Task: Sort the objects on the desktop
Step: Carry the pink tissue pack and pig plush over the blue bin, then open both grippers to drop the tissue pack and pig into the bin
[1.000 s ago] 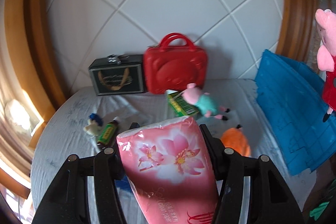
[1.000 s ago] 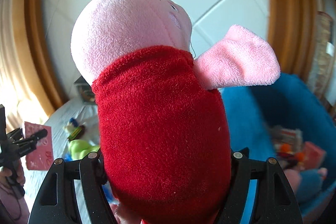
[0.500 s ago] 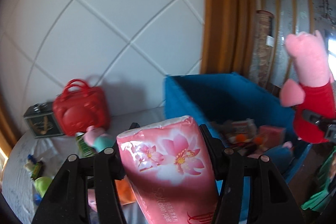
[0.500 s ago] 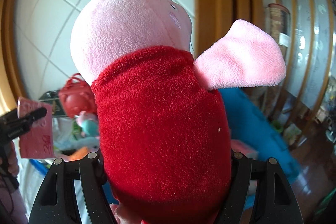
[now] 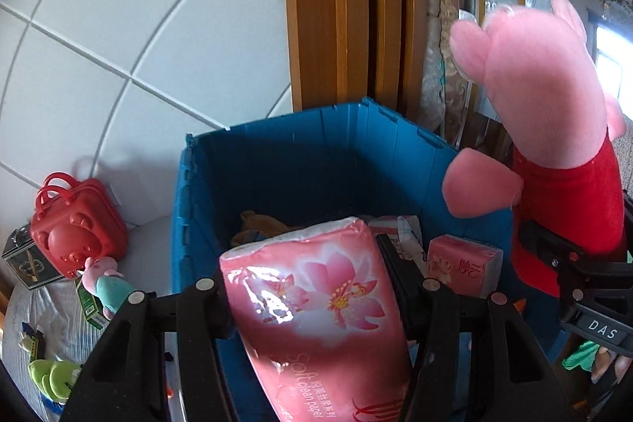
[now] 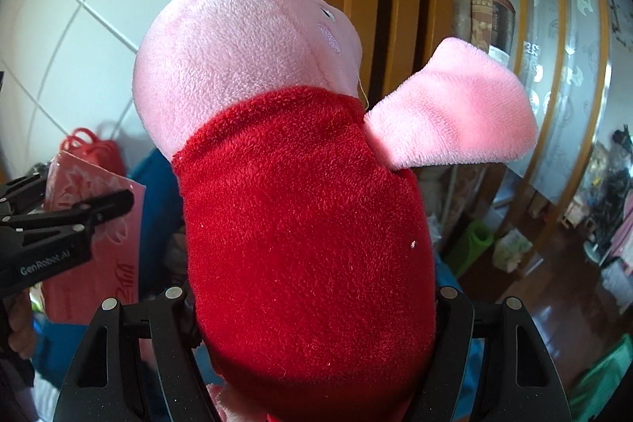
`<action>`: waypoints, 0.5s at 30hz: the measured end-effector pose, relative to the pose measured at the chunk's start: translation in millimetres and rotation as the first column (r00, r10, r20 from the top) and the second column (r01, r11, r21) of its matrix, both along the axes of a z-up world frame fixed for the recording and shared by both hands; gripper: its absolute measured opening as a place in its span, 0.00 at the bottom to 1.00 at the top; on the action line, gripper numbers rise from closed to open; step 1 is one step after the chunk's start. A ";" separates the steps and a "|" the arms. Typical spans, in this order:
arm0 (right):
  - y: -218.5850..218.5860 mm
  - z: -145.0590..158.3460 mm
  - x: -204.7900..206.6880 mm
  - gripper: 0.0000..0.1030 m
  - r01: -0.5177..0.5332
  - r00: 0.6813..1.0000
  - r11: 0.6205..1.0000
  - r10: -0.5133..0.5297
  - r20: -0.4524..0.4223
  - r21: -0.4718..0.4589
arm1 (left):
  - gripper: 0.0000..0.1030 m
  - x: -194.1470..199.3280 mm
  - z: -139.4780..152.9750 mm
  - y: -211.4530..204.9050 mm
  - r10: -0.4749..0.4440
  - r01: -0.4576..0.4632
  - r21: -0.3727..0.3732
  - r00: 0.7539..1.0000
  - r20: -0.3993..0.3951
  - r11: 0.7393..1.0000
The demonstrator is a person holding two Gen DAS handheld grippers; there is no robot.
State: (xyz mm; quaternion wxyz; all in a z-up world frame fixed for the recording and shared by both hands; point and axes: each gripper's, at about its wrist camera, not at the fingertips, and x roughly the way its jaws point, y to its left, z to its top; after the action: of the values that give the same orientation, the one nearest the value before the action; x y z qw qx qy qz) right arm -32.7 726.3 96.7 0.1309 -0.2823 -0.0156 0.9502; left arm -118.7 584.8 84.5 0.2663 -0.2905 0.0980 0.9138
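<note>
My left gripper (image 5: pixel 312 287) is shut on a pink flower-print tissue pack (image 5: pixel 324 307) and holds it over the open blue bin (image 5: pixel 316 145). My right gripper (image 6: pixel 312 307) is shut on a pink pig plush in a red dress (image 6: pixel 300 192); the plush fills the right wrist view. In the left wrist view the pig plush (image 5: pixel 554 129) hangs at the bin's right rim, clamped in the right gripper (image 5: pixel 569 263). The left gripper (image 6: pixel 79 216) and its tissue pack (image 6: pixel 103 224) show at the left of the right wrist view.
The bin holds another pink tissue pack (image 5: pixel 463 267) and other items. On the grey-covered table at left sit a red bear-face case (image 5: pixel 75 228), a dark box (image 5: pixel 27 263), a small pig plush in teal (image 5: pixel 107 283), a green box (image 5: pixel 91 307) and a green toy (image 5: pixel 55 374). A wooden frame (image 5: pixel 336 6) stands behind the bin.
Both grippers swung right from the table toward the blue bin. The tissue pack now hangs over the bin's opening and the pig plush is at its right rim. Both grips unchanged.
</note>
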 end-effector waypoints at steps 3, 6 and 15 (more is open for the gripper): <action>7.0 -4.7 -11.3 0.73 0.007 1.000 1.000 -0.007 0.020 0.021 | 0.54 -4.9 -7.3 9.0 0.001 -0.001 -0.022 1.000 0.016 1.000; 13.3 -8.5 -23.8 0.73 0.006 0.999 0.999 -0.008 0.043 0.050 | 0.55 -9.6 -11.6 13.7 0.016 -0.015 -0.036 0.999 0.035 0.999; 12.5 -17.3 -57.6 0.74 -0.029 0.996 0.995 0.021 0.084 0.095 | 0.81 -15.3 -14.2 5.0 0.072 -0.072 -0.047 0.997 0.016 0.996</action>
State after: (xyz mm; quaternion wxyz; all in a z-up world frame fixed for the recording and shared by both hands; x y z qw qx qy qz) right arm -90.4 738.8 79.4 0.1317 -0.3145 -0.0702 0.9375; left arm -134.0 589.8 70.3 0.2272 -0.3079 0.1061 0.9178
